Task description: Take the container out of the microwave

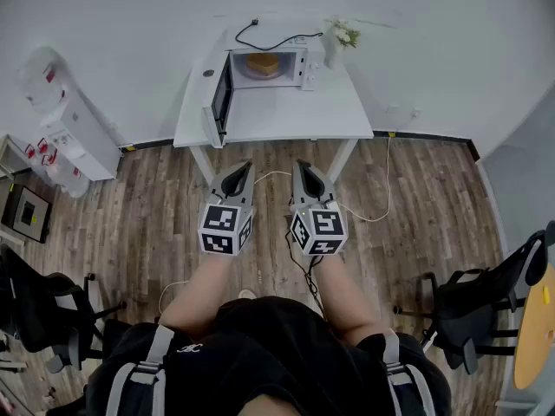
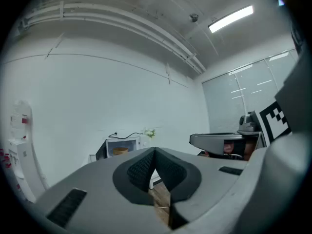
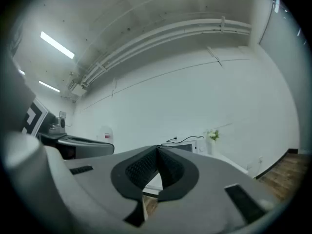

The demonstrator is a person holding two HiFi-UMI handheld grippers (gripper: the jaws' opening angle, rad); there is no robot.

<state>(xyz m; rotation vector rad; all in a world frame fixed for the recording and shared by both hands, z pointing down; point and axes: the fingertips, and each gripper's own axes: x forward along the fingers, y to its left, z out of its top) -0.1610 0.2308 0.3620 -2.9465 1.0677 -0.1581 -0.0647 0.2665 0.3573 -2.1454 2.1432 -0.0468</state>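
Round tan container (image 1: 263,62) inside open white microwave (image 1: 301,68): judged light, rigid, best taken at rim; grey left gripper (image 1: 246,165), right gripper (image 1: 299,164) closed, empty.

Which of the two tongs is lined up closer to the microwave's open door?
The left tongs. The open door of the microwave stands out to the left, almost straight ahead of them, while the right tongs point further right. Both are shut and empty.
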